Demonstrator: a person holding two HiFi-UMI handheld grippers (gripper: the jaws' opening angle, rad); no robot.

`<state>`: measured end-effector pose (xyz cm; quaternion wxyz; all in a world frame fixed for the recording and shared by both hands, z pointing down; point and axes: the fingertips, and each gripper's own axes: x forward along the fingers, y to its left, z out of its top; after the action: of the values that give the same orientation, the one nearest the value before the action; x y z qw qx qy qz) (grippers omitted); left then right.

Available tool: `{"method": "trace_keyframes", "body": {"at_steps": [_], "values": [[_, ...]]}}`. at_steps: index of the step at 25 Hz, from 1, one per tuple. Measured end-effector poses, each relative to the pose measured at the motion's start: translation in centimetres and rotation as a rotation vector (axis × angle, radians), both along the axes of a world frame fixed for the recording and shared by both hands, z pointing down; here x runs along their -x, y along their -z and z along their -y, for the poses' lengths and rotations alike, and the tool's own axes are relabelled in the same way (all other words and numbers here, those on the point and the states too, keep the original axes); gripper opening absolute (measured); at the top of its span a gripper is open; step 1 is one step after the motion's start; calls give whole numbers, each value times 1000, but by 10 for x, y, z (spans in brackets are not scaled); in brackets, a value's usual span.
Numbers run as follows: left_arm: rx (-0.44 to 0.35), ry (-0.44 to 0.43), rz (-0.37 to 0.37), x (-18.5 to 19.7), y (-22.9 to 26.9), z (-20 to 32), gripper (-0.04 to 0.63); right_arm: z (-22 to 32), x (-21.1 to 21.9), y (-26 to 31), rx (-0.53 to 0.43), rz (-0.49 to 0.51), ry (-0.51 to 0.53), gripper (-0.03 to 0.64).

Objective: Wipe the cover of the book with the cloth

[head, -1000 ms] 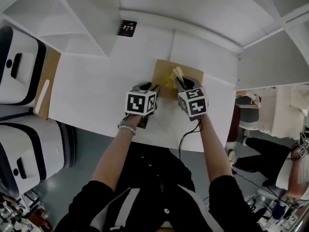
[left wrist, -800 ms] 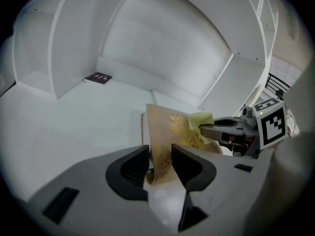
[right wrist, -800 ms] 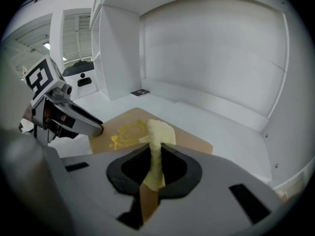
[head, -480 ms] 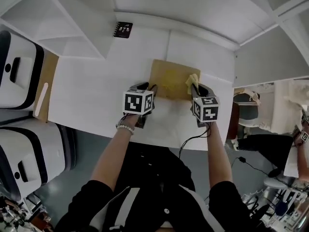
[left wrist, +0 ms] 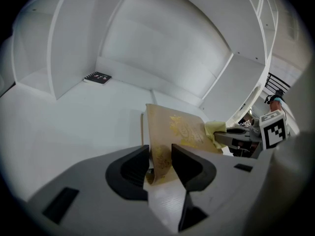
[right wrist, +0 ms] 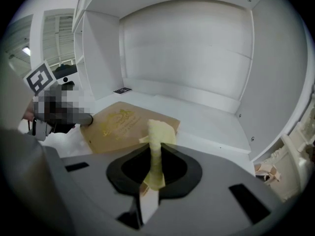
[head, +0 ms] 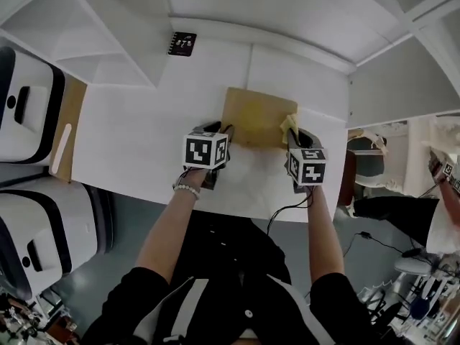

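Note:
A brown book (head: 253, 115) with gold print lies flat on the white tabletop (head: 144, 135). My left gripper (head: 218, 131) is shut on the book's near left corner; in the left gripper view the cover (left wrist: 180, 128) runs between the two jaws (left wrist: 160, 160). My right gripper (head: 294, 131) is shut on a yellow cloth (head: 289, 123) at the book's right edge. In the right gripper view the cloth (right wrist: 158, 140) stands pinched upright between the jaws, its top over the book's corner (right wrist: 123, 123). The left gripper view also shows the cloth (left wrist: 214, 130) resting on the book's far side.
A small black notebook (head: 183, 43) lies at the back of the table by the white shelf walls. White appliances (head: 29, 99) and a wooden board with a white stick (head: 63, 144) stand at the left. The table's front edge runs just under my wrists.
My right gripper has slid the cloth from the middle of the book's cover to its right edge. The left gripper has stayed clamped on the corner.

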<state>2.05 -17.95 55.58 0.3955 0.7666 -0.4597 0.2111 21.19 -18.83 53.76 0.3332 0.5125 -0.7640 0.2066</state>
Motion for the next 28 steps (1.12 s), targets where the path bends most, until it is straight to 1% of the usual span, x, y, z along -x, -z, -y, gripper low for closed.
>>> {"method": "trace_keyframes", "body": {"at_steps": [4,8,28], "values": [[4,3,-6,-1,-1,0,146,-4,9,-1,0,12,5,38],[1,4,-2,1,0,0,146,-10,28,-2,-1,31,25,38],[2,0,11,0,0,0,144,-38,152,-2,3,83,248,38]]}}
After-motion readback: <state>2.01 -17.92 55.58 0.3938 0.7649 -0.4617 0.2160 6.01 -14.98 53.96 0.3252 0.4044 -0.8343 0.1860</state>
